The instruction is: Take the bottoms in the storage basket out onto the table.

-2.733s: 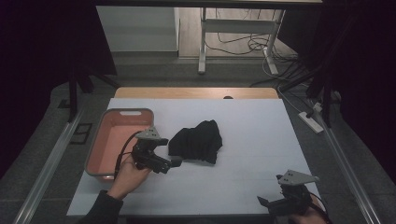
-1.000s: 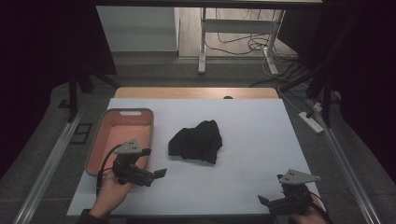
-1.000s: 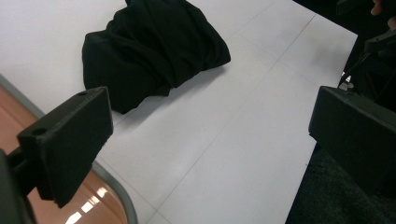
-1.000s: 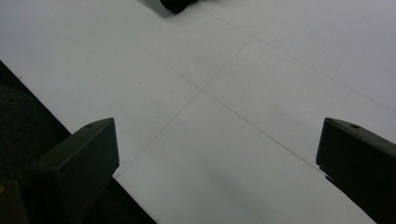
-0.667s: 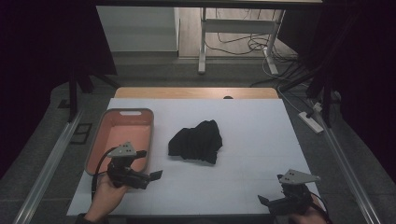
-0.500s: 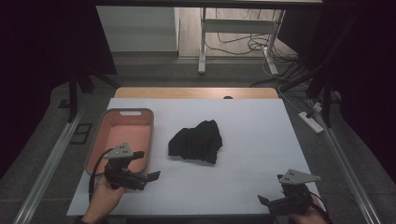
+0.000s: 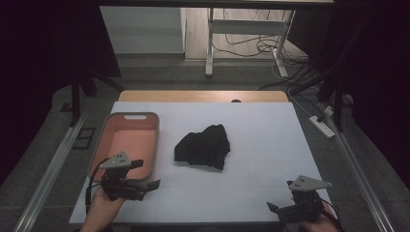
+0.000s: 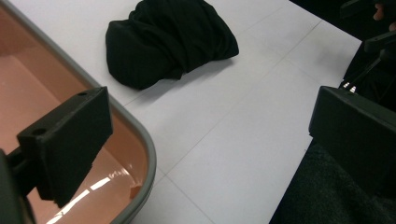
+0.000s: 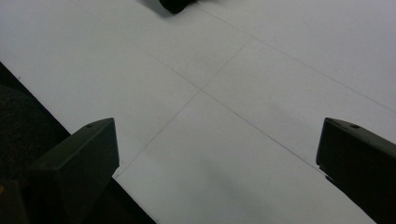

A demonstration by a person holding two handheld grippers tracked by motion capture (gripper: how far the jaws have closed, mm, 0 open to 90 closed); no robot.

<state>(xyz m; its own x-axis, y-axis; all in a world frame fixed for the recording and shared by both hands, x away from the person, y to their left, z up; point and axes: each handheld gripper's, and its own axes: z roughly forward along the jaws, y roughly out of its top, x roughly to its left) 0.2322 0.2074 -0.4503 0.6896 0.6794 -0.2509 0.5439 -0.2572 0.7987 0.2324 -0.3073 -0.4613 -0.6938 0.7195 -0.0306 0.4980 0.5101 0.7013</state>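
A crumpled black cloth (image 7: 203, 146) lies in the middle of the white table (image 7: 261, 130), free of both grippers. My left gripper (image 7: 145, 174) is open and empty, held over the front right corner of the salmon tray (image 7: 157, 140). Its own view has the cloth (image 8: 173, 39) ahead and the tray rim (image 8: 144, 144) under the left jaw, with the left gripper (image 8: 210, 130) spread wide. My right gripper (image 7: 283, 203) rests open and empty at the front right edge. In its view the right gripper (image 9: 217, 154) frames bare table, with a bit of cloth (image 9: 175, 4) at the top.
The tray holds nothing I can see. Beyond the table's far edge stand a desk frame (image 7: 210, 43) and loose cables (image 7: 270, 48) on the floor. A power strip (image 7: 321, 125) lies off the right side. Metal rails (image 7: 53, 164) run along both sides.
My left gripper has drawn back from beside the cloth toward the front left, ending by the tray's near corner, still open. The right gripper and the cloth have stayed put.
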